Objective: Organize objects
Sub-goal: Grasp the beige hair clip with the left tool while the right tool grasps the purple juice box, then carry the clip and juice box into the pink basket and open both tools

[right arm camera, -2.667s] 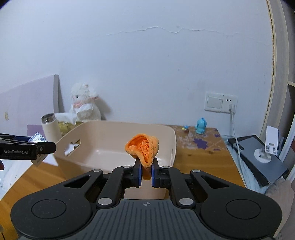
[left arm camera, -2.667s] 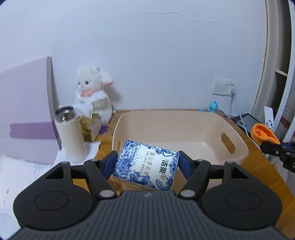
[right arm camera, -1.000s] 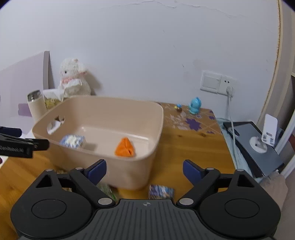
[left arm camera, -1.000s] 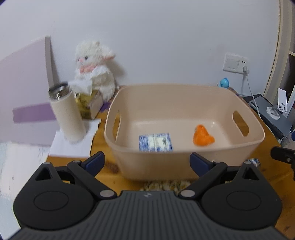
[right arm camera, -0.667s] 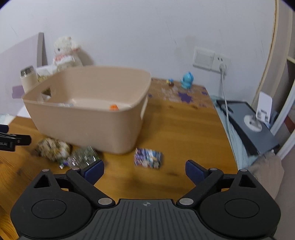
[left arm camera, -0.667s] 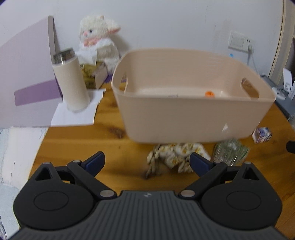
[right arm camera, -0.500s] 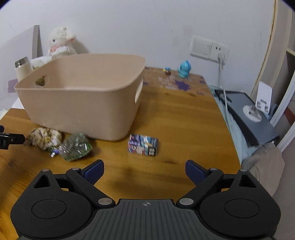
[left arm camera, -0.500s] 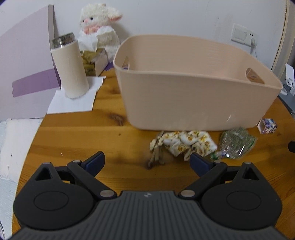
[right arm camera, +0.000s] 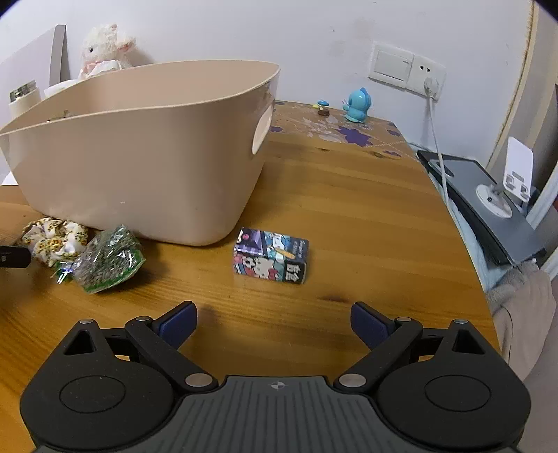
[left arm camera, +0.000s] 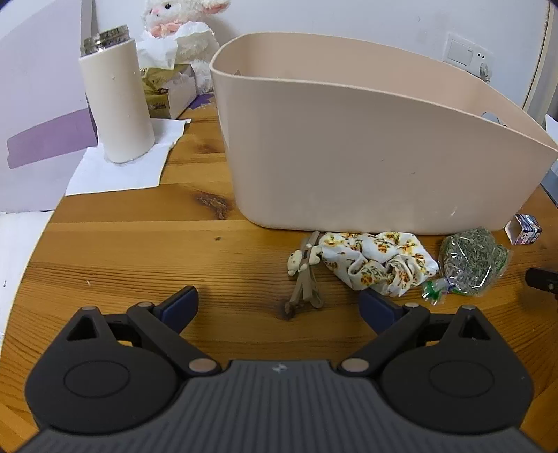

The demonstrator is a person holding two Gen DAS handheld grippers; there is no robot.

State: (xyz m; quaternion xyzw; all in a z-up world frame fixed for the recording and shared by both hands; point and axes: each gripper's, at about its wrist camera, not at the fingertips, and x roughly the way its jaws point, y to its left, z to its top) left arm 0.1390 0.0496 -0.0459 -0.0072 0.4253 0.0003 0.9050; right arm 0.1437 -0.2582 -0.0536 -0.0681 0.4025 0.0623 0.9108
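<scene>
A beige plastic basket [left arm camera: 366, 150] stands on the wooden table; its inside is hidden from both views. In front of it lie a floral scrunchie [left arm camera: 380, 261], a small bear hair clip [left arm camera: 303, 271], a green foil packet [left arm camera: 470, 259] and a small cartoon-printed box [right arm camera: 270, 256]. My left gripper [left arm camera: 279, 306] is open and empty, low over the table just short of the clip and scrunchie. My right gripper [right arm camera: 273, 322] is open and empty, just short of the box. The basket [right arm camera: 139, 153], scrunchie [right arm camera: 54, 240] and packet [right arm camera: 104, 259] also show in the right wrist view.
A white thermos [left arm camera: 117, 101] stands on white paper at the left, with a tissue box [left arm camera: 167, 92] and a plush lamb [left arm camera: 181, 21] behind. A blue figurine [right arm camera: 357, 104], a wall socket with cable [right arm camera: 430, 83] and a grey device [right arm camera: 488, 198] are at the right edge.
Both grippers let go of the tissue pack and orange item into the basket, then drew back and dropped low in front of it, now close over the loose items on the table.
</scene>
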